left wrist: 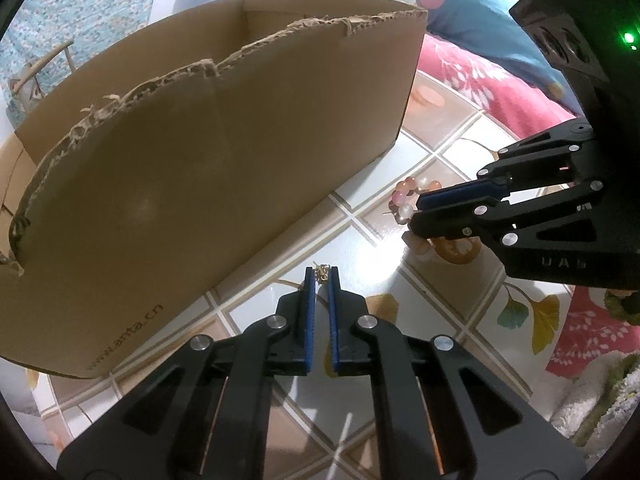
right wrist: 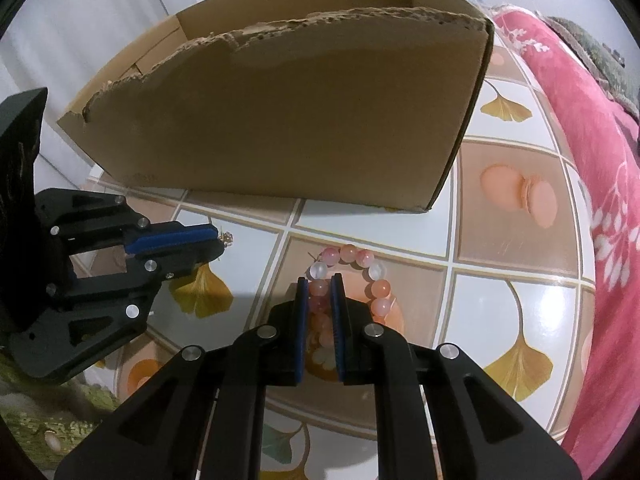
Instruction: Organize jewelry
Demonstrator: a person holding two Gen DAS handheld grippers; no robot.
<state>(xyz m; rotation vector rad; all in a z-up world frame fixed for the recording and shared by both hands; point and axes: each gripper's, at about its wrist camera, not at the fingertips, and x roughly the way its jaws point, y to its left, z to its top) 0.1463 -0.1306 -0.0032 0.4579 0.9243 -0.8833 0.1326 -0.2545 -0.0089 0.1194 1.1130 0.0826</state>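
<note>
Pickup step: left tool pinching gold trinket, right tool clamping bead bracelet (both on table). Next: lift over torn wall into cardboard box.

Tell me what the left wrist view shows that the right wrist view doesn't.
Left wrist only: the small gold piece pinched at the left gripper's tips, and printed lettering on the cardboard box. Right wrist only: the whole ring of the bead bracelet, with the right gripper shut on its near side. Both: the box, both grippers, the patterned table.
</note>
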